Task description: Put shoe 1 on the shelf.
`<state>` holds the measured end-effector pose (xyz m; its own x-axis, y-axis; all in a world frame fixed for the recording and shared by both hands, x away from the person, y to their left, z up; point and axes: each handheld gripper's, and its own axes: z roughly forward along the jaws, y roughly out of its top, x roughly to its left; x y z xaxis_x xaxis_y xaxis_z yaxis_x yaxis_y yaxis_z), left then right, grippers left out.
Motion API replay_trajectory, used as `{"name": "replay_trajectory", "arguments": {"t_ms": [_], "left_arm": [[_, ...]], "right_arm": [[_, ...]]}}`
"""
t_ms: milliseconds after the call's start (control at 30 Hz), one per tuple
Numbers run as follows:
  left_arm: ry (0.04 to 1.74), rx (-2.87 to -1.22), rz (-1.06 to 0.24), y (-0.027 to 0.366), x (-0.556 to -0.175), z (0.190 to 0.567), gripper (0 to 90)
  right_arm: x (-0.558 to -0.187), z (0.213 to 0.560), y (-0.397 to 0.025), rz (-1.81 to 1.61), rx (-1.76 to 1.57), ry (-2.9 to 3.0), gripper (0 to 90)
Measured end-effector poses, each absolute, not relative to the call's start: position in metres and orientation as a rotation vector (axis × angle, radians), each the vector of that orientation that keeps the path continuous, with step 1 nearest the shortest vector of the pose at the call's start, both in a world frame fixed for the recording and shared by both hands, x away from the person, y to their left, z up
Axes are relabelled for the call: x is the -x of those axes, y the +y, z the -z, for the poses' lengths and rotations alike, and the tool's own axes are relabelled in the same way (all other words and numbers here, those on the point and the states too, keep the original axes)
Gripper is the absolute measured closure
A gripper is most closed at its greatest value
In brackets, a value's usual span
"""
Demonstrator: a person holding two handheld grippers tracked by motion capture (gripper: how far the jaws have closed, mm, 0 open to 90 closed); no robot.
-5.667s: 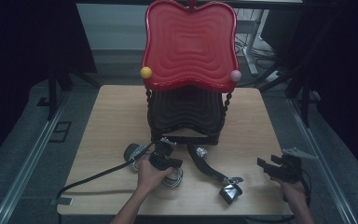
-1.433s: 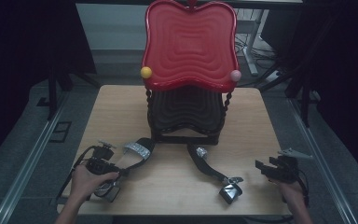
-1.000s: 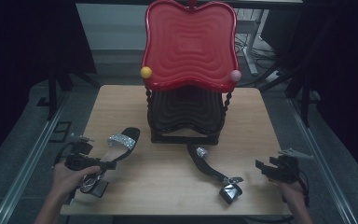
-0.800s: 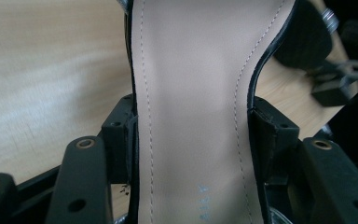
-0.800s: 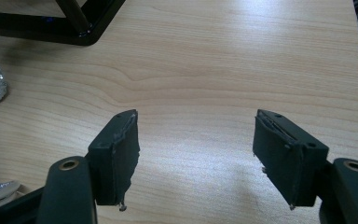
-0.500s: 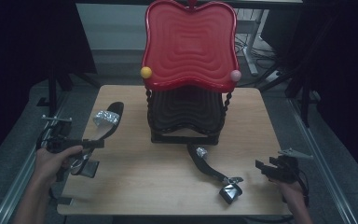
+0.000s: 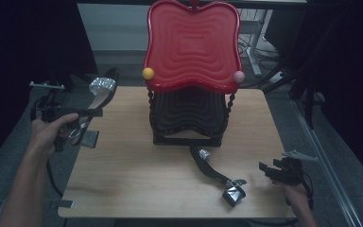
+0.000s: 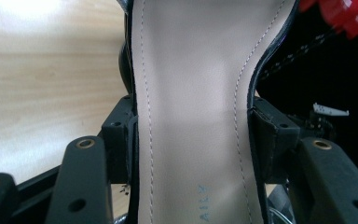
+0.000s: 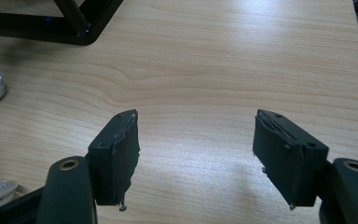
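We've got L tongs (image 7: pixel 82 116) clamped across sandal (image 7: pixel 99 94) midsole for balanced carry off counter's (image 7: pixel 137 175) left edge; R tongs (image 7: pixel 269 169) released, idle.

High view overlooks table (image 7: pixel 137 170); 2 gripper views close.

Table (image 7: pixel 137 184): light wood grain, rectangular.
Red tray (image 7: pixel 192 45): wavy-edged, ridged, upright on top of a black stand.
Black stand (image 7: pixel 189 116): at the table's far middle, twisted posts at its sides.
Yellow ball (image 7: pixel 148 73): at the tray's lower left corner.
Pink ball (image 7: pixel 238 76): at its lower right corner.
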<state>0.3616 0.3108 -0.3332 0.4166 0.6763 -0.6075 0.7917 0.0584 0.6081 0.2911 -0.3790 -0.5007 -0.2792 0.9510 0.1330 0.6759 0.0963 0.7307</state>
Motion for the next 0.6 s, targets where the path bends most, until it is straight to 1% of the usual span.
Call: {"name": "replay_trajectory", "arguments": {"t_ms": [133,333,600], "left_arm": [[1.292,-1.657,0.129,0.308,-0.375,0.317,42.6],[1.281,-1.642,0.116,0.303,-0.385,0.300,42.6],[1.246,-1.619,0.105,0.292,-0.394,0.269,42.6]], "right_arm": [[-0.291,0.501,-0.379,-1.003,-1.599,2.011,31.7],[-0.292,0.502,-0.380,-1.001,-1.603,2.011,31.7],[-0.292,0.503,-0.379,-1.001,-1.604,2.014,31.7]]}}
